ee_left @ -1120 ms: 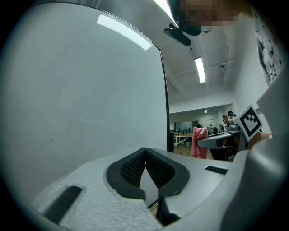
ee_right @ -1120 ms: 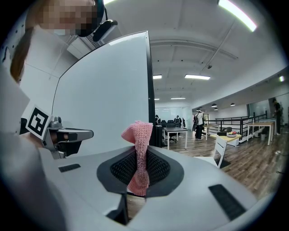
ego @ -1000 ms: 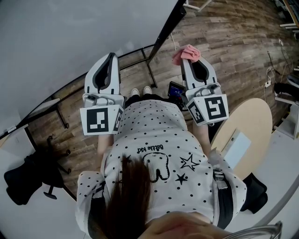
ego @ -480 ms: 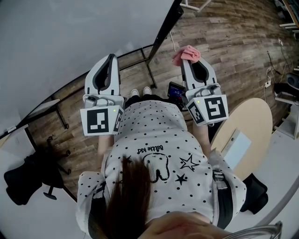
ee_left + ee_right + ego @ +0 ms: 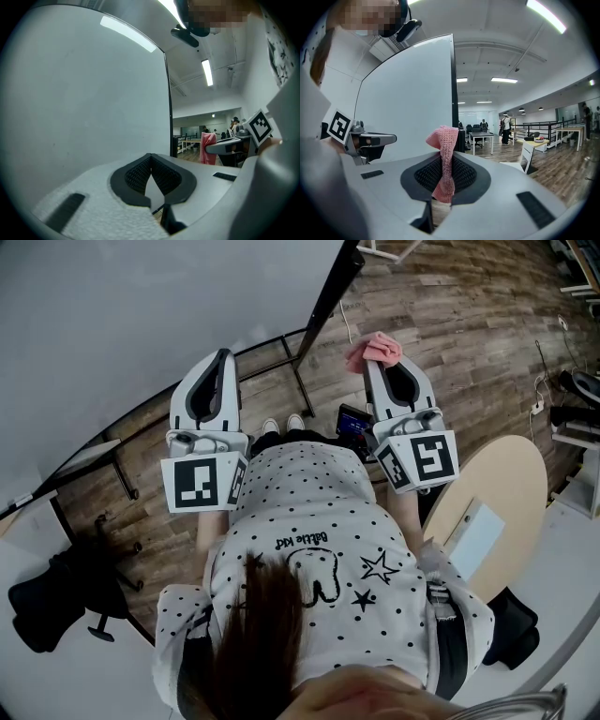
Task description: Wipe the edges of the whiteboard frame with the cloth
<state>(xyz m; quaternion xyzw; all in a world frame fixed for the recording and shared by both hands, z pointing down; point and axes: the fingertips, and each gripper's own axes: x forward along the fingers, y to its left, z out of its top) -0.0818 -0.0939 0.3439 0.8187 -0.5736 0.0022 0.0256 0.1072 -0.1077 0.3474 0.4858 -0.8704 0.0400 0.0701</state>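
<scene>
A pink knitted cloth [image 5: 376, 349] [image 5: 444, 159] is pinched in my right gripper [image 5: 382, 360] [image 5: 445, 161], whose jaws are shut on it; the cloth sticks up past the tips. The whiteboard [image 5: 141, 315] fills the upper left of the head view, and its black frame edge [image 5: 334, 294] [image 5: 453, 93] runs down just left of the cloth without touching it. My left gripper [image 5: 223, 353] [image 5: 150, 159] is shut with nothing in it. It points at the white board surface [image 5: 84, 103], close to it. The frame edge [image 5: 168, 103] stands to its right.
The whiteboard's black stand legs [image 5: 302, 390] rest on the wood floor [image 5: 450, 324]. A round beige table [image 5: 497, 502] is at the right, a black chair [image 5: 56, 596] at lower left. Tables, chairs and people [image 5: 506, 126] stand far off in the room.
</scene>
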